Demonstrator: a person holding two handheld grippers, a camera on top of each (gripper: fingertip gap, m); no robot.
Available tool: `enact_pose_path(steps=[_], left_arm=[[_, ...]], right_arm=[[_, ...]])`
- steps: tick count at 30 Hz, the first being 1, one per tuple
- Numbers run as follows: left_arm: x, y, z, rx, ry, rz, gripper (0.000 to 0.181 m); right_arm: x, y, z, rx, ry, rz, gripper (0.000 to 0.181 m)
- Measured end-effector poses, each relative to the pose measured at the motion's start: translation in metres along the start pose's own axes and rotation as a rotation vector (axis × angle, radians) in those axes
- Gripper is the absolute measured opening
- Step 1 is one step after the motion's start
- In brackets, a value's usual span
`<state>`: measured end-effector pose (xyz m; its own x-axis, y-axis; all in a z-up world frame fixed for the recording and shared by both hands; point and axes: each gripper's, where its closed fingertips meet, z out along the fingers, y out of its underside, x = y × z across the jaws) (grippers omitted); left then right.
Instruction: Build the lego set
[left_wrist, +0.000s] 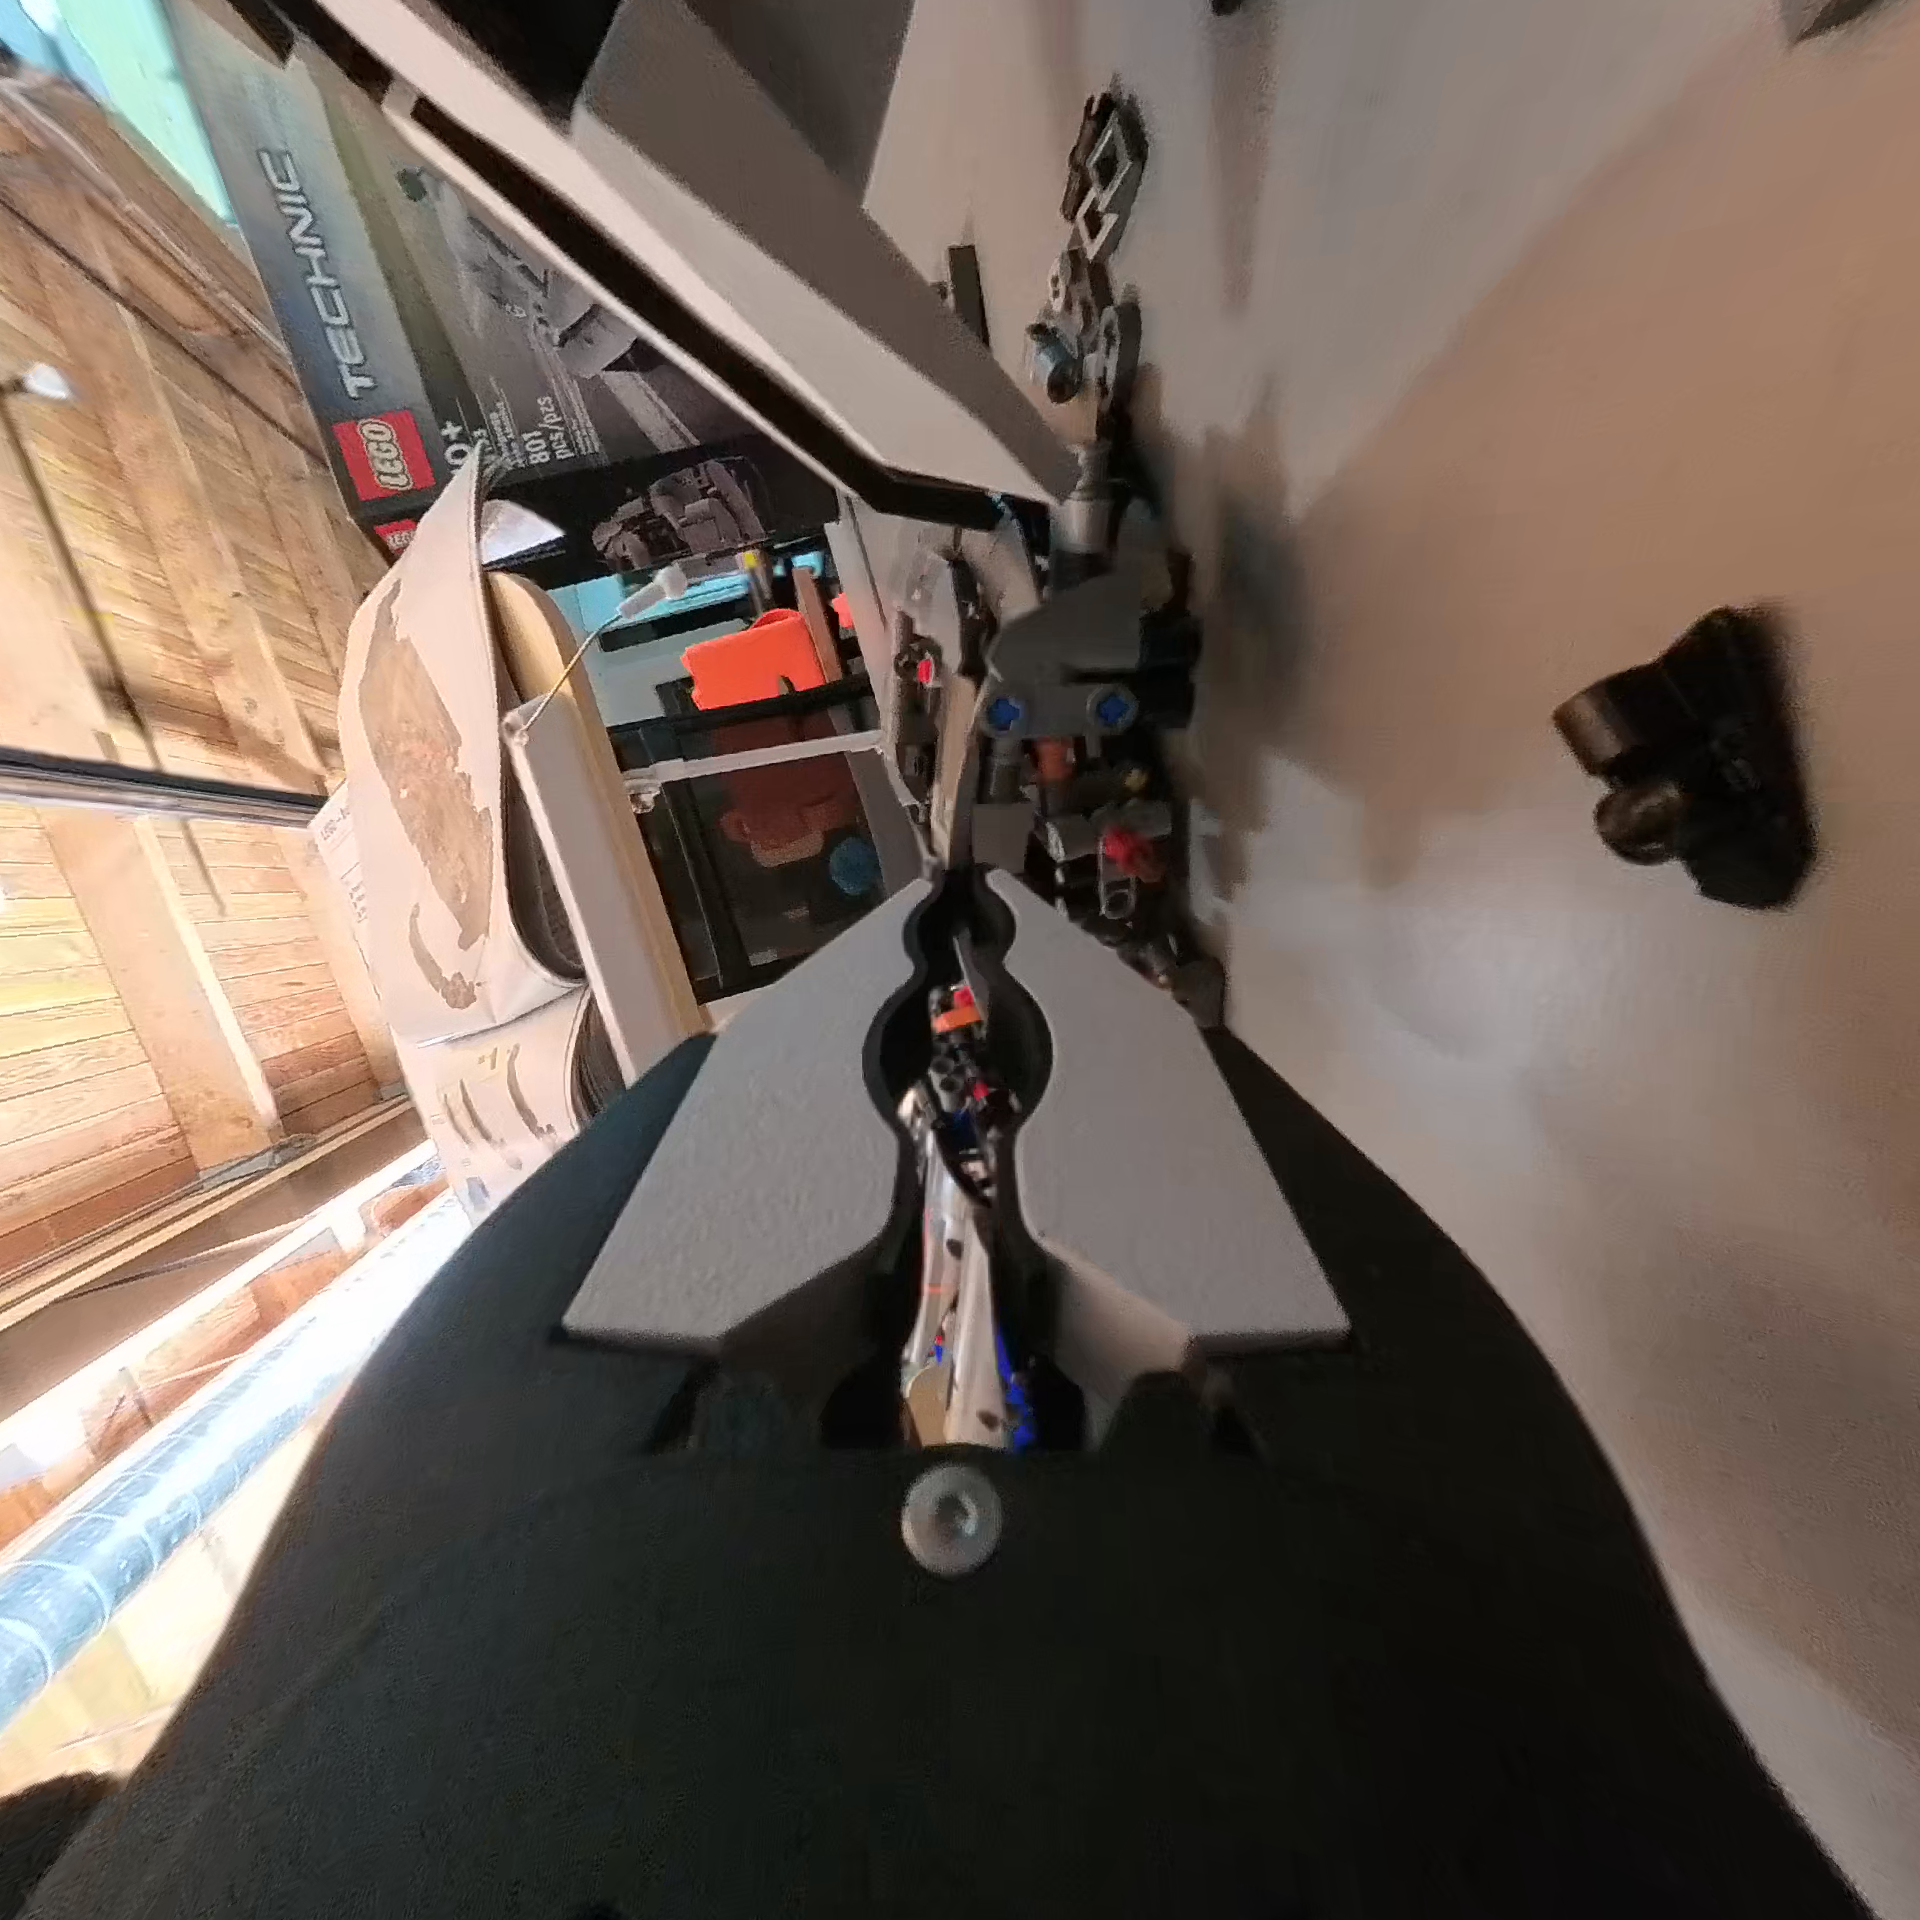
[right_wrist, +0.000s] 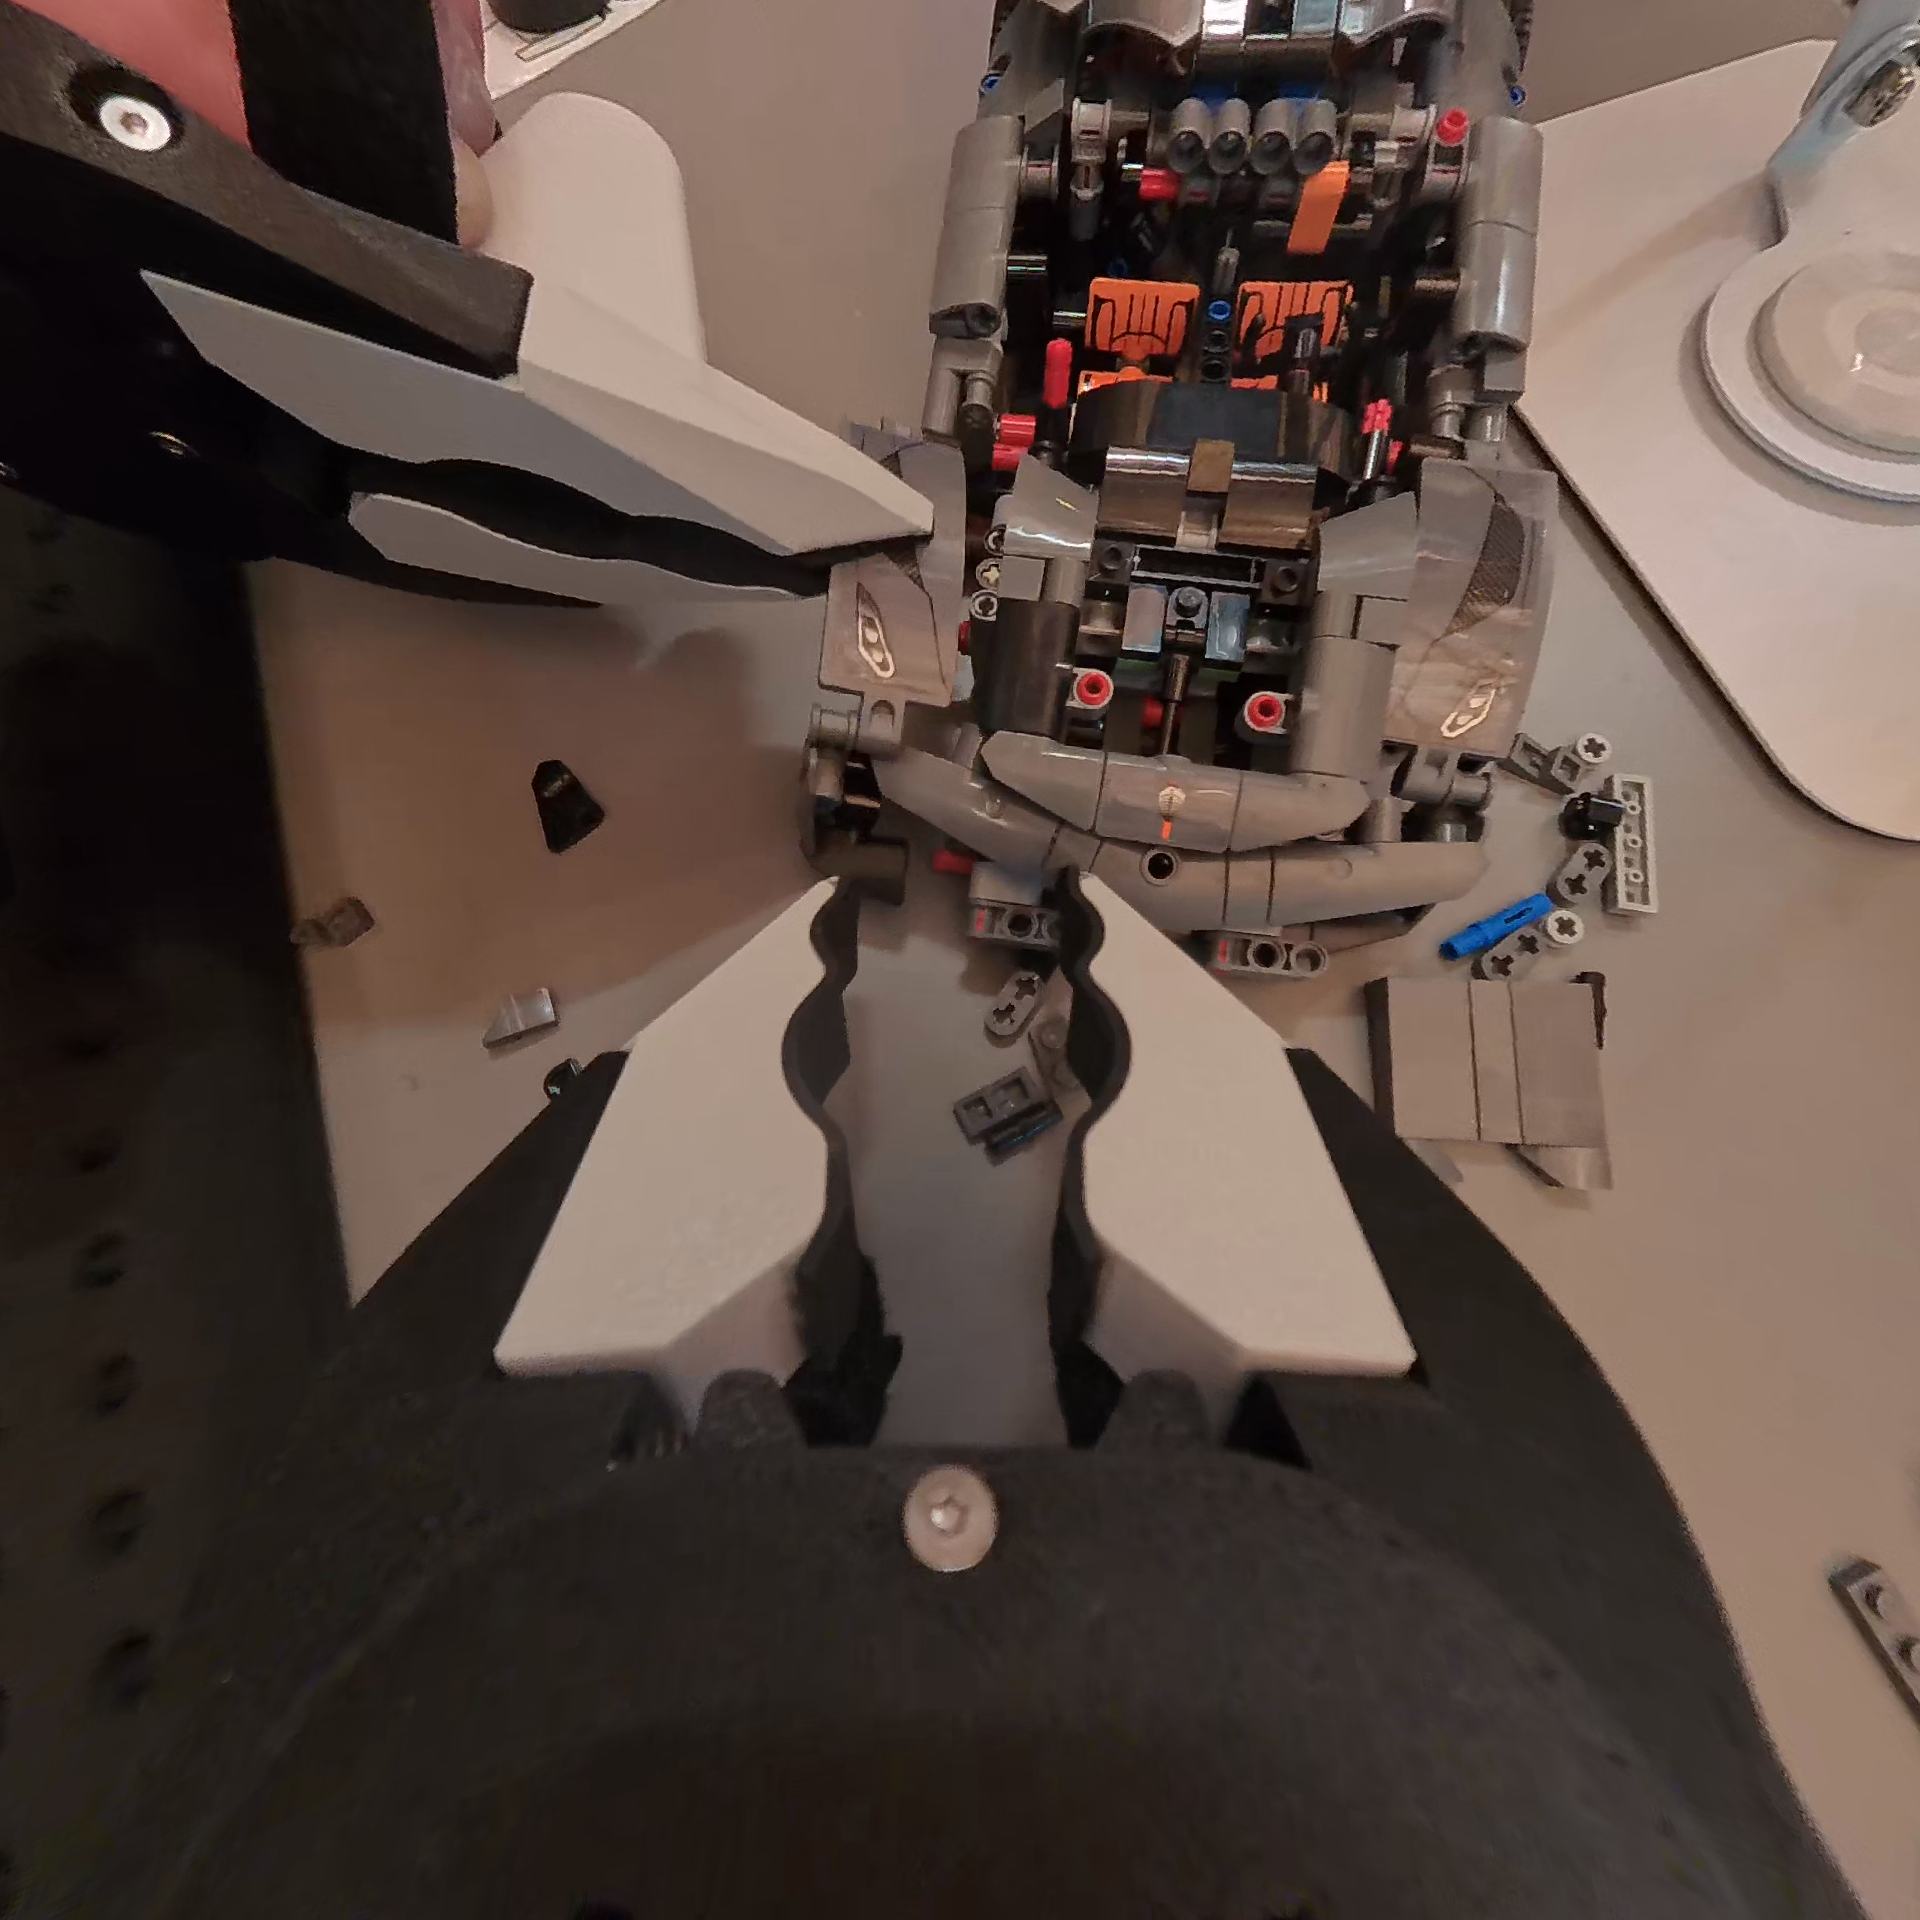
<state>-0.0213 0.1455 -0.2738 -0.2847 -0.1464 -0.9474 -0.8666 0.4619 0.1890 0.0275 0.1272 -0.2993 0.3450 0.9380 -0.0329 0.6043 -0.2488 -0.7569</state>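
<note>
A grey Lego car (right_wrist: 1174, 665), partly built, stands on the table (right_wrist: 436, 686) with its nose toward the right wrist camera. My left gripper (right_wrist: 878, 556) comes in from the left, jaws pinched on the car's left front fender panel (right_wrist: 883, 634). In the left wrist view the tips (left_wrist: 961, 883) meet on a thin grey panel edge, with the car (left_wrist: 1070, 644) just beyond. My right gripper (right_wrist: 956, 899) is open and empty just in front of the car's bumper. One of its fingers (left_wrist: 790, 312) shows in the left wrist view.
Loose parts lie around: a black slope (right_wrist: 566, 805), a small grey tile (right_wrist: 520, 1016), dark pieces (right_wrist: 1003, 1117) between my right fingers, grey panels (right_wrist: 1486, 1060), a blue pin (right_wrist: 1496, 925), grey beams (right_wrist: 1626, 842). A white stand (right_wrist: 1818, 364) is at right. The set's box (left_wrist: 416, 343) stands behind. The tips of one gripper are about 6 cm away from the tips of the other. The black slope (right_wrist: 566, 805) sits 8 cm or so from the ends of my right fingers. Look for it in the left wrist view (left_wrist: 1602, 725) too.
</note>
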Motion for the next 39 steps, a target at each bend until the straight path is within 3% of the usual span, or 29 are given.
enact_pose_path(steps=[36, 39], left_arm=[[0.009, 0.001, 0.01, -0.003, -0.058, -0.084, 0.0], [0.009, 0.0, 0.011, 0.0, -0.059, -0.084, 0.0]], right_arm=[[0.001, 0.004, -0.002, -0.023, 0.025, -0.002, 0.041], [-0.002, 0.012, 0.0, -0.073, 0.029, -0.002, 0.032]])
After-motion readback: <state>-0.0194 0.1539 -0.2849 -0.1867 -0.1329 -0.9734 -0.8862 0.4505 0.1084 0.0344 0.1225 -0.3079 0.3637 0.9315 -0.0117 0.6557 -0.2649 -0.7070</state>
